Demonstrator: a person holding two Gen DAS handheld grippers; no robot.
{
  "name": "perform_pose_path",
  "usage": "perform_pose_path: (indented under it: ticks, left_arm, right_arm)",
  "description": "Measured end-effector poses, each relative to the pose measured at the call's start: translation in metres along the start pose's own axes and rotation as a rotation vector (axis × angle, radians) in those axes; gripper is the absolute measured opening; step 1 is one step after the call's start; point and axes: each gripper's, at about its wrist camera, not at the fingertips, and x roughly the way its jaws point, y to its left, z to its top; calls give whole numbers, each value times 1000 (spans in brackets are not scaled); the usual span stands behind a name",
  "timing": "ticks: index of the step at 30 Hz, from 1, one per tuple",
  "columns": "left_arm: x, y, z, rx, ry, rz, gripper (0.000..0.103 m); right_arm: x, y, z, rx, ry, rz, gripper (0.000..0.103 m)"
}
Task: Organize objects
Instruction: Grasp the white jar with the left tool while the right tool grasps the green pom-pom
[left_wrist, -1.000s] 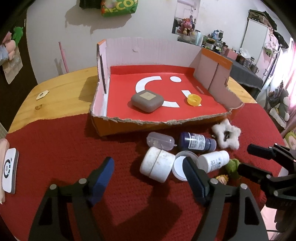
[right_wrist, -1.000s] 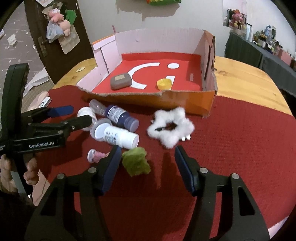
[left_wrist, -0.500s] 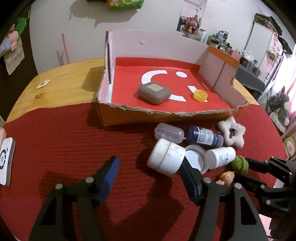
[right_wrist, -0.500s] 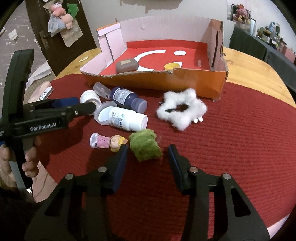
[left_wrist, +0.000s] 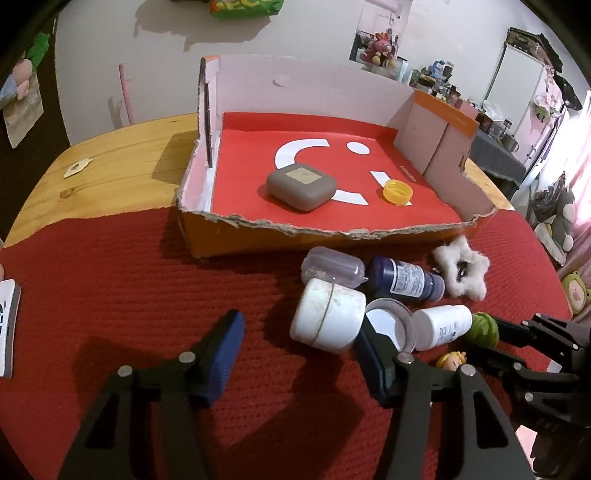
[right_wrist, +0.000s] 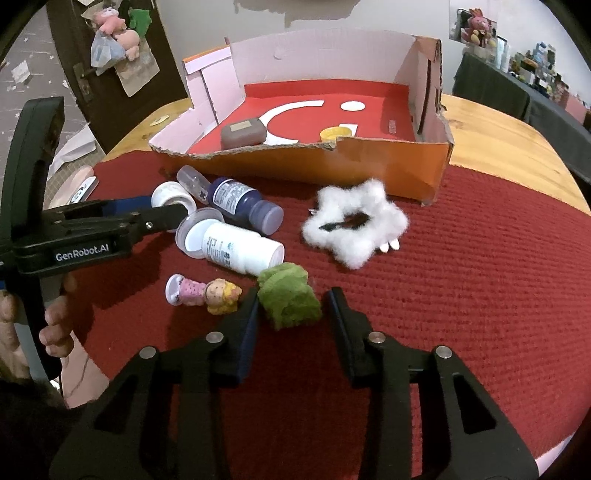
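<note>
A cardboard box (left_wrist: 258, 240) with a red floor holds a brown case (left_wrist: 301, 186) and a yellow cap (left_wrist: 397, 192). On the red cloth in front lie a white jar (left_wrist: 327, 319), a clear capsule (left_wrist: 332, 266), a dark blue bottle (left_wrist: 404, 278), a white bottle (left_wrist: 441, 326), a white fluffy star (right_wrist: 356, 229), a small doll (right_wrist: 205, 291) and a green pompom (right_wrist: 288, 301). My left gripper (left_wrist: 299, 350) is open, its right finger beside the white jar. My right gripper (right_wrist: 291, 299) is open with the green pompom between its fingertips.
A white device (left_wrist: 7, 332) lies at the left edge of the cloth. The wooden table (left_wrist: 122, 162) extends behind and beside the box. A round clear lid (left_wrist: 388, 323) lies by the white bottle. The left gripper's body (right_wrist: 85, 236) reaches in from the left.
Both grippers have moved forward and lower toward the pile. The right gripper's fingers have narrowed around the green pompom. The left gripper has come up beside the white jar.
</note>
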Motion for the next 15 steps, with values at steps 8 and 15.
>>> perform_pose_path:
  ticks: [8,15]
  left_arm:
    - [4,-8,4,20,5,-31,35]
    - [2,-9,1,19,-6,-27,33]
  right_arm:
    - [-1,-2,1,16,-9,18,28]
    - [-3,-3,2,26,-14,36,27]
